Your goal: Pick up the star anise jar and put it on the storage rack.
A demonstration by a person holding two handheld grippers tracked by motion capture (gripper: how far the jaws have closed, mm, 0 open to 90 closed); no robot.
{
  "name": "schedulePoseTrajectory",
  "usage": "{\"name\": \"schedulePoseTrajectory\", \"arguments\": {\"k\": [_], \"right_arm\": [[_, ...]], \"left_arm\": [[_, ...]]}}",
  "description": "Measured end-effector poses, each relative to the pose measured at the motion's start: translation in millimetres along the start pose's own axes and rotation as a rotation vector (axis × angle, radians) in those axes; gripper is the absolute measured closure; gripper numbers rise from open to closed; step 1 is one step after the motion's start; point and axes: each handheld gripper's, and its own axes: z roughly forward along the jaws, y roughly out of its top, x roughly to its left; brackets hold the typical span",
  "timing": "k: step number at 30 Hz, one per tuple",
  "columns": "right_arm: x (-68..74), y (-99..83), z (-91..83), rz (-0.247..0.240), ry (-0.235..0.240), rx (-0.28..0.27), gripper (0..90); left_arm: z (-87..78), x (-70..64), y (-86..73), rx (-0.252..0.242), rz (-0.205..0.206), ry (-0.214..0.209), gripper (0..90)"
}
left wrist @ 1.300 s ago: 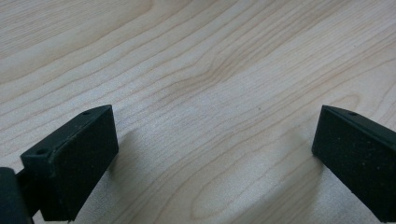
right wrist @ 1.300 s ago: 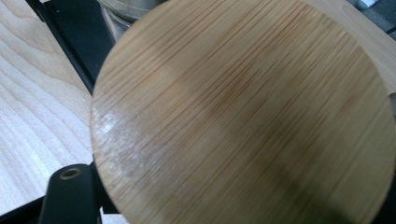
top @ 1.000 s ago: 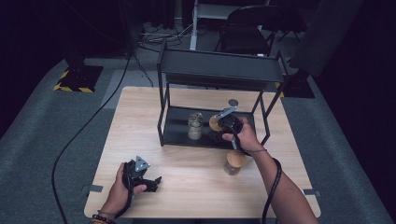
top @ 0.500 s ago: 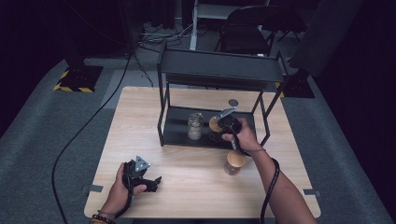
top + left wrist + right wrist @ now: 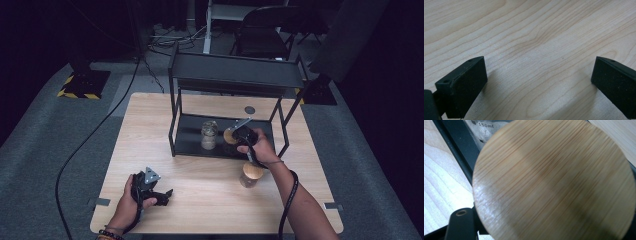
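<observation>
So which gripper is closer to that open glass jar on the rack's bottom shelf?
Right. The right gripper hovers just beside the jar; the left gripper rests far off near the table's front edge.

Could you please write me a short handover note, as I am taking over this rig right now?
Left hand-held gripper: open, holding nothing, resting on the wooden table near its front edge.
Right hand-held gripper: shut on a bamboo-lidded jar at the black rack's lower shelf.
Done: one glass jar stands on that shelf.
Left: set down the held jar, then probably shelve the second bamboo-lidded jar on the table in front of the rack.
</observation>
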Motion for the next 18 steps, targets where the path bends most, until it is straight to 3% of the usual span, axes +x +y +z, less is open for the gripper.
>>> {"name": "schedulePoseTrajectory", "arguments": {"k": [7, 18], "right_arm": [[-1.2, -0.4, 0.7, 0.009, 0.011, -0.002, 24.8], [-6.3, -2.9, 2.9, 0.061, 0.032, 0.013, 23.9]], "left_arm": [[0.1, 0.1, 0.0, -0.001, 0.002, 0.000, 0.0], [0.0, 0.0, 0.0, 0.000, 0.000, 0.000, 0.0]]}}
